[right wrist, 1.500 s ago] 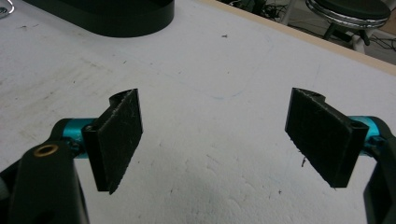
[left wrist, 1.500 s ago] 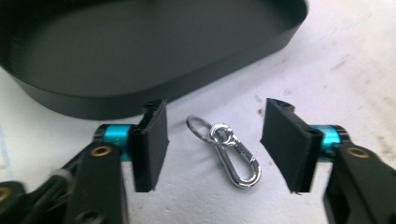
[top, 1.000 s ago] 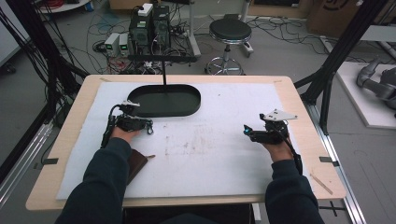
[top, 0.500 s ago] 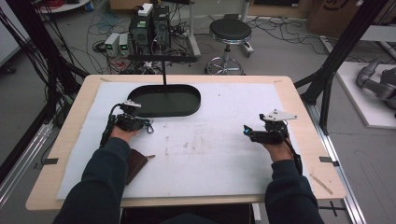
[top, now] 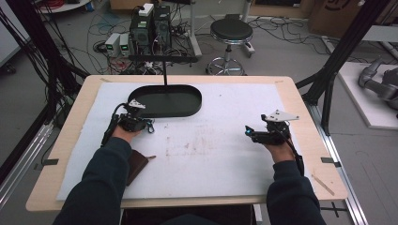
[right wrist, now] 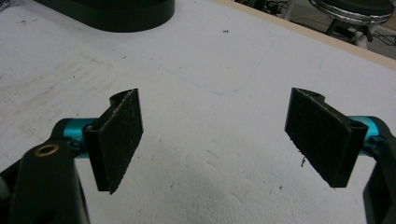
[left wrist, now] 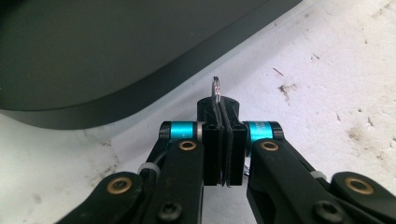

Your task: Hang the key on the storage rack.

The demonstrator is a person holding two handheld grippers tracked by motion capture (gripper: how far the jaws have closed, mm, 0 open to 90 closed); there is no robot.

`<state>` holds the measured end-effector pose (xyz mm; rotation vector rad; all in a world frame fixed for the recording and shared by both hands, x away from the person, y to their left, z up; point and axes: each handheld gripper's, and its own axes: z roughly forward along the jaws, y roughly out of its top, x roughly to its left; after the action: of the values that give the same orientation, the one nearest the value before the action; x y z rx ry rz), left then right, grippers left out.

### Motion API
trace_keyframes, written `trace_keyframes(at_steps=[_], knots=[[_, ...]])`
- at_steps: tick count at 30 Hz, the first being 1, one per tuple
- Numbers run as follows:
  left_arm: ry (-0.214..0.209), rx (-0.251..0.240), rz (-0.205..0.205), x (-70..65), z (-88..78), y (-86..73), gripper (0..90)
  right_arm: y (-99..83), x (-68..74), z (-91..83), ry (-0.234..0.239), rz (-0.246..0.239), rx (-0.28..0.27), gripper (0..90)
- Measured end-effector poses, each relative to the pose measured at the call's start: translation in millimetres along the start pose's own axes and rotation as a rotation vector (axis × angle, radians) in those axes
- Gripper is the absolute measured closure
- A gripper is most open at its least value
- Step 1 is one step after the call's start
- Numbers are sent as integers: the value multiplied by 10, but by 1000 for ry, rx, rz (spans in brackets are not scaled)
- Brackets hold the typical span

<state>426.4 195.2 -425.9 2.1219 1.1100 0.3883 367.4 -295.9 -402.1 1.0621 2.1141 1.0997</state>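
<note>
Left claw (left wrist: 219,140) pinches a thin silvery metal piece (left wrist: 216,88) beside the black oval tray (top: 165,101); right claw (right wrist: 219,140) gapes wide, empty; piece not yet placed.

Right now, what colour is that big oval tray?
The oval tray is black, clearest in the high view.
</note>
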Motion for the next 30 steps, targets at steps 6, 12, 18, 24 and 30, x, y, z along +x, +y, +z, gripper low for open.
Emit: trace_keyframes(at_steps=[6, 12, 18, 24, 30], knots=[[-17, -155, -2, 69, -246, 25, 881, 2, -3, -5, 0, 3, -8, 194], [-18, -262, -29, 188, -450, 51, 881, 7, 1, -1, 3, 0, -11, 194], [0, -318, 26, 284, -680, 349, 881, 14, -3, 3, 2, 6, -15, 195], [32, -357, 33, 472, -771, 661, 881, 8, -15, 5, 2, 9, -13, 194], [73, -386, 37, 681, -765, 953, 881, 12, -4, -11, 1, 13, -16, 194]])
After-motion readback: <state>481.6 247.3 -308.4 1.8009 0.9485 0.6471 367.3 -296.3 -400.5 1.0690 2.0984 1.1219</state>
